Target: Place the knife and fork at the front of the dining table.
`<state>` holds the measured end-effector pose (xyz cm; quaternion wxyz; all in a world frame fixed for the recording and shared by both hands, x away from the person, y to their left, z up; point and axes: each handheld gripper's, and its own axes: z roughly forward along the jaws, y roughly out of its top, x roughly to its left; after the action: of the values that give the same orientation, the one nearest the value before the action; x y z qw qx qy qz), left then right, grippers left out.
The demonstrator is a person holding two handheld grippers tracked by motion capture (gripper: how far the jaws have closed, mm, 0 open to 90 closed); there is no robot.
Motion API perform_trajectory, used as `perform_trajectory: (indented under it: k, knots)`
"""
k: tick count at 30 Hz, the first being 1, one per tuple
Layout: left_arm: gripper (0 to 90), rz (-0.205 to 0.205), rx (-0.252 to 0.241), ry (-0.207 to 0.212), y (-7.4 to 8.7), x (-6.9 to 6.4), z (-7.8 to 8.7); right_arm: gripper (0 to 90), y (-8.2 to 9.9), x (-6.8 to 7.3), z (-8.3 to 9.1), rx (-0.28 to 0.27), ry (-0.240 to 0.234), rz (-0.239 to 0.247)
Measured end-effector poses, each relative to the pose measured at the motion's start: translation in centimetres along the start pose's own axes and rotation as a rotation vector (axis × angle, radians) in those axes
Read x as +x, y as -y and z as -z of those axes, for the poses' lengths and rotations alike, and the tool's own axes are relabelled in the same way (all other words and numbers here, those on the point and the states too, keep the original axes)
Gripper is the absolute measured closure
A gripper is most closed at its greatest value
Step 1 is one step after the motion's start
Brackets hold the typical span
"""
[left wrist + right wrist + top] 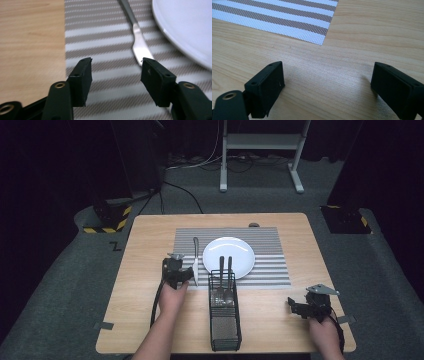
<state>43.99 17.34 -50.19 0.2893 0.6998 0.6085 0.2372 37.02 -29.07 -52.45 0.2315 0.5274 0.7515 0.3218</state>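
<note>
Left claw part open, empty, over the placemat.
Knife lies just beyond my right-hand jaw, beside the plate, long axis running away from me. Right claw wide open, empty, over bare bench; left is nearer.

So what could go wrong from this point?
1. The left gripper is open close beside the knife on the placemat; a sideways move might nudge the knife against the plate.
2. The tall basket with cutlery stands between the hands; a forearm crossing might tip it.
</note>
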Motion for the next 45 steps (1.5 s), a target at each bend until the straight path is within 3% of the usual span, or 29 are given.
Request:
perform_trajectory:
  k: [4,8,14,16,19,23,25,27,29,31,35,40,45]
  knots:
    - [37.7,-0.042,0.009,-0.016,2.0,1.2,1.5,11.0,0.0,0.0,0.0,0.000,0.000,0.000]
    - [35.0,-0.012,-0.005,-0.001,3.7,2.6,3.0,11.0,0.0,0.0,0.0,0.000,0.000,0.001]
    - [29.9,-0.006,0.000,0.000,6.4,4.4,4.8,11.0,0.0,0.0,0.0,0.000,0.000,0.001]
    - [25.8,-0.015,0.013,0.014,7.2,5.0,5.1,11.0,0.0,0.0,0.0,0.000,0.000,0.001]
    - [20.6,-0.039,0.015,0.000,8.3,5.7,5.5,11.0,0.0,0.0,0.0,0.000,0.001,0.001]
    - [19.2,-0.054,-0.022,-0.025,9.3,6.1,6.1,11.7,0.0,0.1,0.0,-0.005,0.008,0.007]
    - [17.6,-0.067,-0.074,-0.032,9.9,6.1,6.0,12.0,0.0,0.3,0.1,-0.011,0.017,0.028]
    - [17.3,-0.039,-0.063,0.015,10.1,6.3,6.1,12.3,0.1,0.6,0.2,-0.026,0.038,0.065]
    - [15.5,-0.043,-0.059,0.012,10.1,6.2,6.1,13.9,0.2,0.9,0.4,-0.035,0.053,0.090]
    - [15.2,-0.032,-0.059,0.002,10.2,6.0,6.2,13.8,0.0,1.2,0.6,-0.049,0.044,0.079]
    - [15.2,-0.025,-0.060,-0.006,10.2,6.0,6.2,13.7,-0.6,2.1,1.7,-0.150,0.028,0.109]
    - [10.3,-0.043,-0.047,0.017,10.0,6.0,5.9,13.6,-1.1,3.1,2.9,-0.262,0.016,0.111]
    - [6.1,-0.050,-0.037,0.032,9.9,5.9,5.8,12.6,-1.8,4.2,3.7,-0.331,0.009,0.108]
